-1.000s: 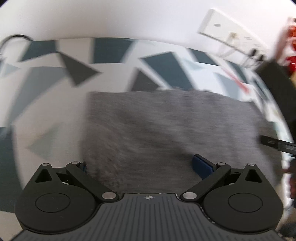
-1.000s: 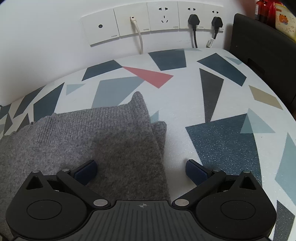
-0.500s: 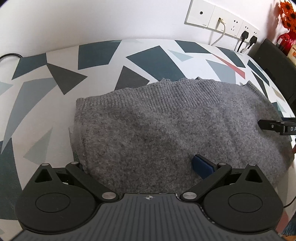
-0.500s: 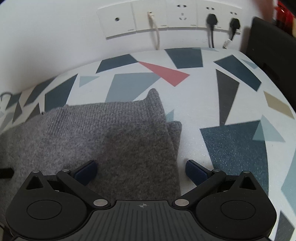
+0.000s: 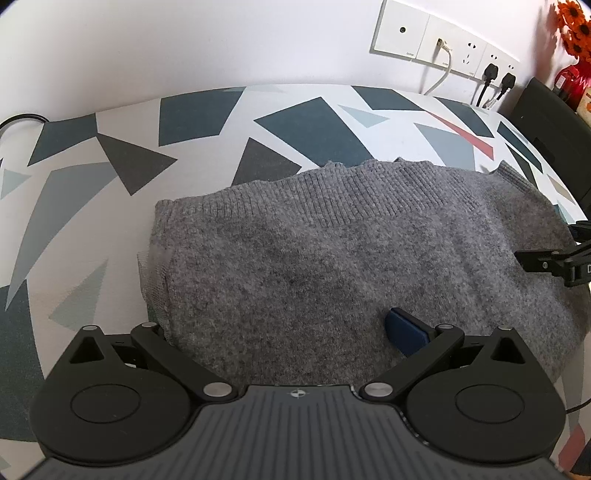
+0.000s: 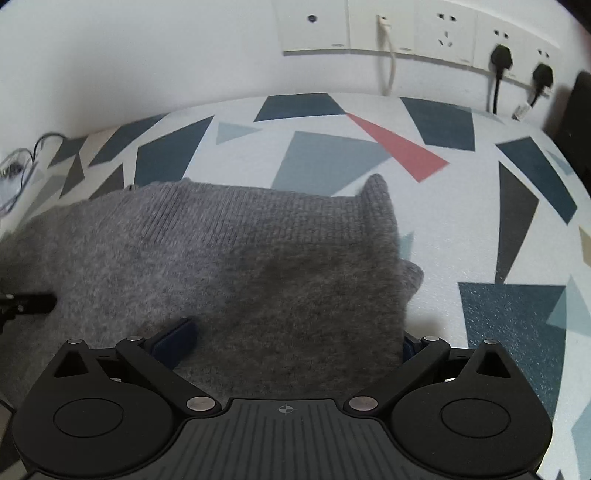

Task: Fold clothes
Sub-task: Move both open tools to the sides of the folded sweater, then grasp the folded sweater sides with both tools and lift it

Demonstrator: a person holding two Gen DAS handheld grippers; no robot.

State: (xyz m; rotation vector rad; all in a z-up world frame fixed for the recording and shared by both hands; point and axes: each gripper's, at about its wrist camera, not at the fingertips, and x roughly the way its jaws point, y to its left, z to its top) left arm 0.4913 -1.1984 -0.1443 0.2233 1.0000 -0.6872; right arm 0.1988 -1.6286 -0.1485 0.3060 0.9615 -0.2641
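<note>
A grey knitted woollen sweater point(image 5: 351, 258) lies folded on the counter point(image 5: 92, 206), which is covered in white with dark blue, grey and red triangles and shards.

At the left end of the garment, the left gripper point(image 5: 284, 332) sits low over the near edge with its jaws spread wide. Its left finger is hidden behind the sweater's left corner, while its blue-padded right finger point(image 5: 404, 330) rests on top of the knit. The cloth runs between the two fingers, and nothing is pinched. From this view the ribbed band point(image 5: 332, 199) of the sweater faces the white wall, and the fabric stretches away to the right, where the black tip of the other tool point(image 5: 546, 260) reaches in over the cloth.

At the right end, the right gripper point(image 6: 291, 336) is likewise wide open and has hold of nothing. Its left blue pad point(image 6: 173, 341) lies on the knit; its right pad point(image 6: 408, 345) peeks out just beside the sweater's right edge, so that edge falls inside the jaws. A pointed corner of the fabric point(image 6: 376, 184) stands up at the far right of the ribbing, and a lower layer point(image 6: 412, 275) juts out beneath it.

On the wall behind, a row of white sockets point(image 6: 406, 33) holds a white cable point(image 6: 389, 62) and two black plugs point(image 6: 500, 59).
</note>
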